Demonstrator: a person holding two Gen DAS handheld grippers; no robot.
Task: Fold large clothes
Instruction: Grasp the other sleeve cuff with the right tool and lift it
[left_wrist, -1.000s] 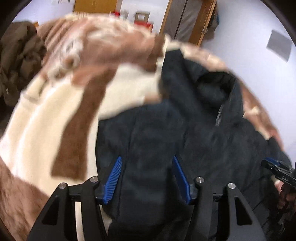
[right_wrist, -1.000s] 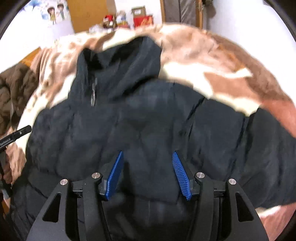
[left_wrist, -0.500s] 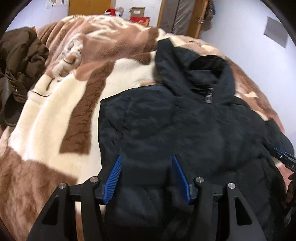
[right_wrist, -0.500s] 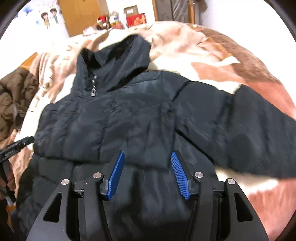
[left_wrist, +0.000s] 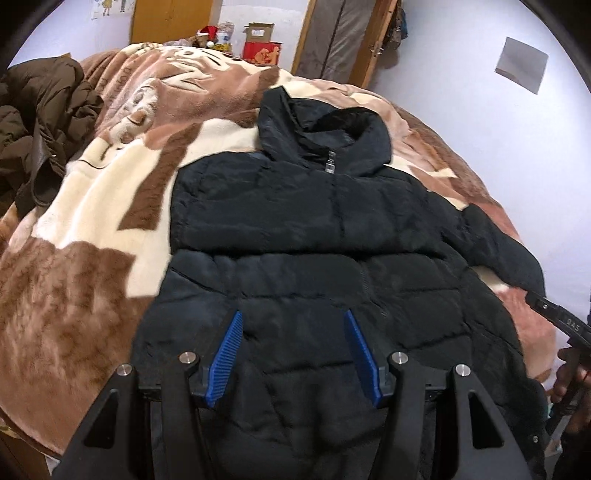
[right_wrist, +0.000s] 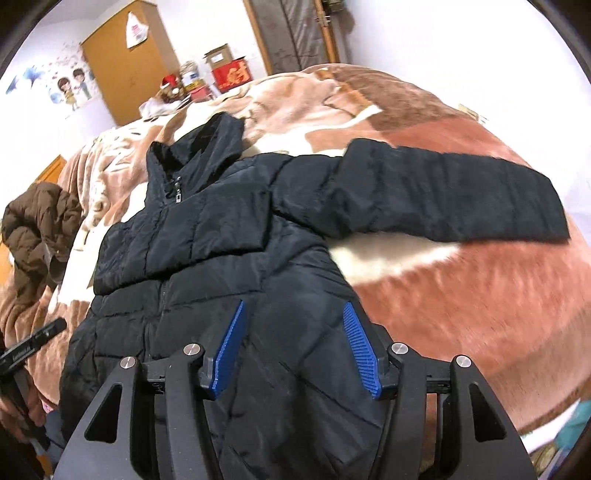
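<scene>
Hovering above the black jacket (left_wrist: 314, 236), left gripper (left_wrist: 293, 354) and right gripper (right_wrist: 293, 349) fingers spread, empty; right just widened.

Open blanket (left_wrist: 92, 206) lies left of the black jacket (left_wrist: 314, 221), bounded by the heaped brown coat (left_wrist: 40, 122); rightward, the outstretched sleeve (right_wrist: 443, 195) crosses otherwise bare blanket.

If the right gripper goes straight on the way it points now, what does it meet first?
Most likely the black padded jacket lying on the brown and cream blanket. The right gripper points down at the jacket's lower front, jaws open with nothing between them. How far above it hangs is unclear.
</scene>
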